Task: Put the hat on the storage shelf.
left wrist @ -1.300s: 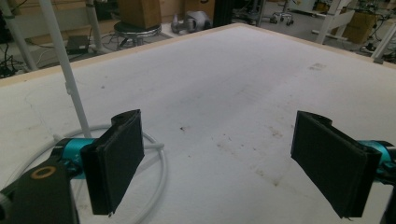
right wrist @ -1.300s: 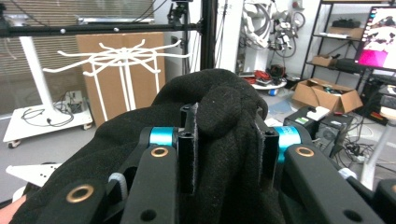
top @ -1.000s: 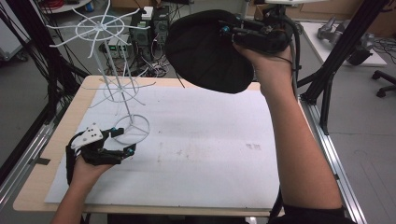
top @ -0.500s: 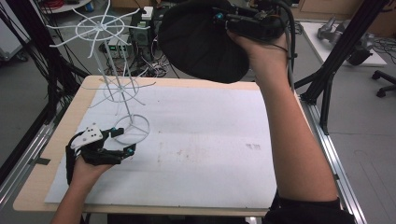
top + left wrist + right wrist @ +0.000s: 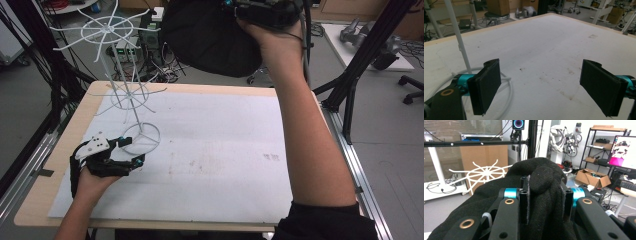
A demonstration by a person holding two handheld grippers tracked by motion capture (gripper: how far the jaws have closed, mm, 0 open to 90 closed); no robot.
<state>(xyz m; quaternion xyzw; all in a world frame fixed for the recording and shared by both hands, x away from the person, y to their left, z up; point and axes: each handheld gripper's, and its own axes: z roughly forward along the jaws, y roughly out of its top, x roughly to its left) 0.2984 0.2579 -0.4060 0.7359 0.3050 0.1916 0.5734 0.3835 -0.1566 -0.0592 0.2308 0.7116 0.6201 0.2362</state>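
You've lifted the black hat (image 5: 210, 37) higher, toward twelve o'clock, right tongs (image 5: 545, 195) clamping it; left tongs (image 5: 544, 86) gape wide, empty.

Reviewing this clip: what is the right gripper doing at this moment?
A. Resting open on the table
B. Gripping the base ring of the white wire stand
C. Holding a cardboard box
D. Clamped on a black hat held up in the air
D: in the right gripper view the right gripper is shut on a fold of the black hat, which the high view shows raised near the top of the white wire stand.
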